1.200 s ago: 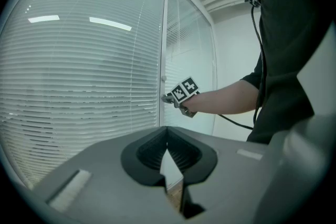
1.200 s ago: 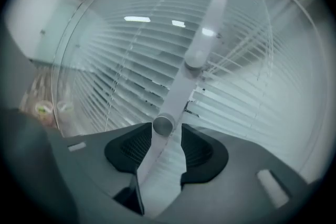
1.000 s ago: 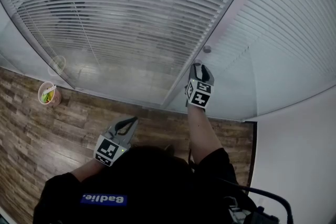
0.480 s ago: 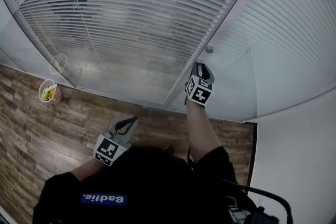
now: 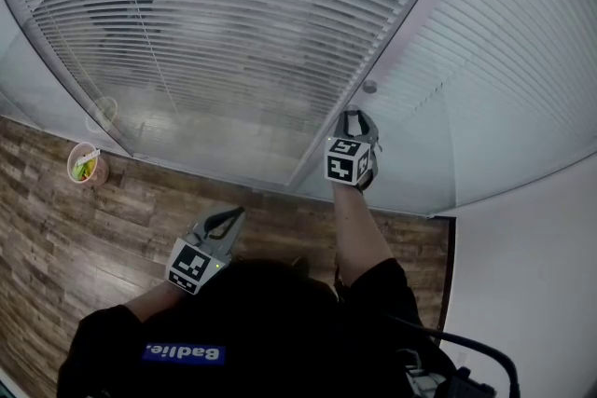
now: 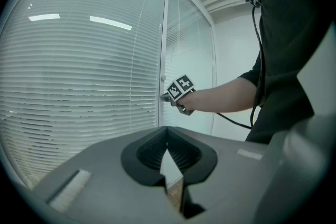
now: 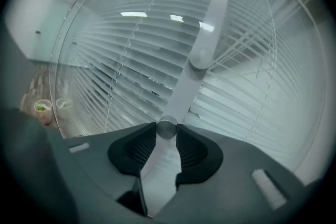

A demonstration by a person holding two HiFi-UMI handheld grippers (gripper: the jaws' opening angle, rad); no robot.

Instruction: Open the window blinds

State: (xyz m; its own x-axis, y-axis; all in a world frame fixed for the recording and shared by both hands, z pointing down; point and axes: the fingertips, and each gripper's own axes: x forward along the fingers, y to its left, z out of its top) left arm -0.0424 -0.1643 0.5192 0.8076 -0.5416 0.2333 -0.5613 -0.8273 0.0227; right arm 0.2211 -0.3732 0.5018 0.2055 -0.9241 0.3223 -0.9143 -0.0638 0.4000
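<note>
White slatted blinds point(image 5: 233, 23) hang behind glass on either side of a pale upright frame post point(image 5: 401, 23). Two round metal knobs sit on that post. My right gripper point(image 5: 353, 116) is at the lower knob point(image 7: 167, 128). Its jaws are closing, with the knob between the tips and both pads touching it. The upper knob point(image 7: 200, 59) stands free above, and it also shows in the head view point(image 5: 370, 87). My left gripper point(image 5: 231, 216) hangs low by the person's body, shut and holding nothing point(image 6: 168, 150). The left gripper view shows the right gripper point(image 6: 168, 95) against the post.
A small cup point(image 5: 86, 166) with something green in it stands on the wood floor point(image 5: 75, 247) by the glass at the left. A plain white wall point(image 5: 532, 294) meets the glass at the right. A black cable runs along the person's right side.
The right gripper has rolled about its own axis at the knob, so its marker cube now faces up squarely. Its jaws have drawn in. The left gripper has stayed where it was.
</note>
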